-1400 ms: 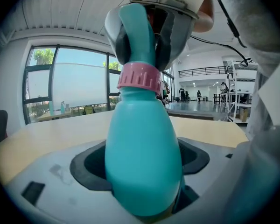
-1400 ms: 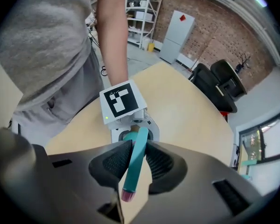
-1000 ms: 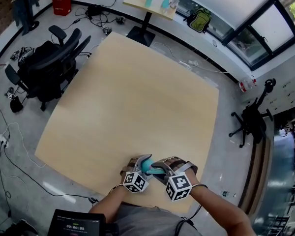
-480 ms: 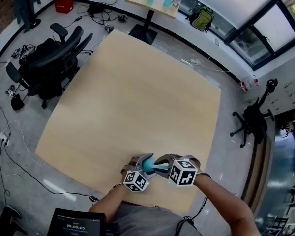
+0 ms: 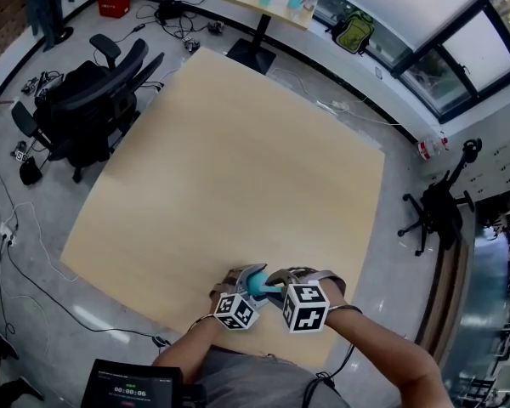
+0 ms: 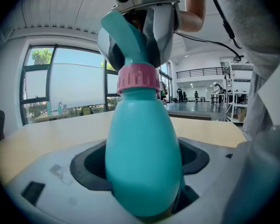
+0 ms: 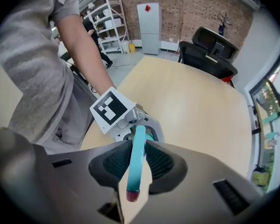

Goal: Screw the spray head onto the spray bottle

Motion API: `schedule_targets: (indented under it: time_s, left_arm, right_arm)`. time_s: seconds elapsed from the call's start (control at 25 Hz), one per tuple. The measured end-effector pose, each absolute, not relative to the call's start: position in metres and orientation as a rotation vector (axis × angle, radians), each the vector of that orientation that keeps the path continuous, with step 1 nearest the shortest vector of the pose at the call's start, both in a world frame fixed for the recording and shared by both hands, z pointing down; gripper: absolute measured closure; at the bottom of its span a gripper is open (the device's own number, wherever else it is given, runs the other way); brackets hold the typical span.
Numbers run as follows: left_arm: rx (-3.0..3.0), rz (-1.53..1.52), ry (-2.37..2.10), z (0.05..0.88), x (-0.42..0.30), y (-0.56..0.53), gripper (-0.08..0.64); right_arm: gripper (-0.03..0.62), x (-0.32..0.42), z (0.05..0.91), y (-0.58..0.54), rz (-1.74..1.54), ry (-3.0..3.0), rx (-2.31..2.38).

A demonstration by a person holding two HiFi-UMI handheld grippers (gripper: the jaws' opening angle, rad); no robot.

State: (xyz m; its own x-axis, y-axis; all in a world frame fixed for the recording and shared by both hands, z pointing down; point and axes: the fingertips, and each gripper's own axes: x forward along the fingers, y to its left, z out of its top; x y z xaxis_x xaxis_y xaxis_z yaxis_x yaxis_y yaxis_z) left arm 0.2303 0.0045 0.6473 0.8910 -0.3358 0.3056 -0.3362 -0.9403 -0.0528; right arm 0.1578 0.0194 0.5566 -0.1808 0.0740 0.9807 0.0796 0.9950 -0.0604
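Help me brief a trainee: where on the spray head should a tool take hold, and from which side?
Grip the spray head across its thin, flat-sided teal top, straight down from above; the right tool has just closed its jaws there. The bottle stands upright, pink collar at its neck, so a top-down pinch likely lines the twist up with the neck.
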Motion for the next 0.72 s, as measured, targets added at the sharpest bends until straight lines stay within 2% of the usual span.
schedule_targets:
  time_s: [0.36,0.48,0.72]
  left_arm:
    - [3.054,0.492,-0.545,0.647,0.231,0.004,0.169]
    - [3.054,0.49,-0.543,0.647,0.231,0.004,0.169]
    - [3.053,0.488,-0.541,0.646,0.233,0.004,0.169]
  right_arm:
    - [0.491,0.16,0.556,0.027,-0.059,-1.77,-0.137]
    - [0.434,0.163,0.557,0.03,-0.04,-1.79,-0.147]
    - [0.41,0.17,0.56,0.023,-0.112,-1.777,-0.154]
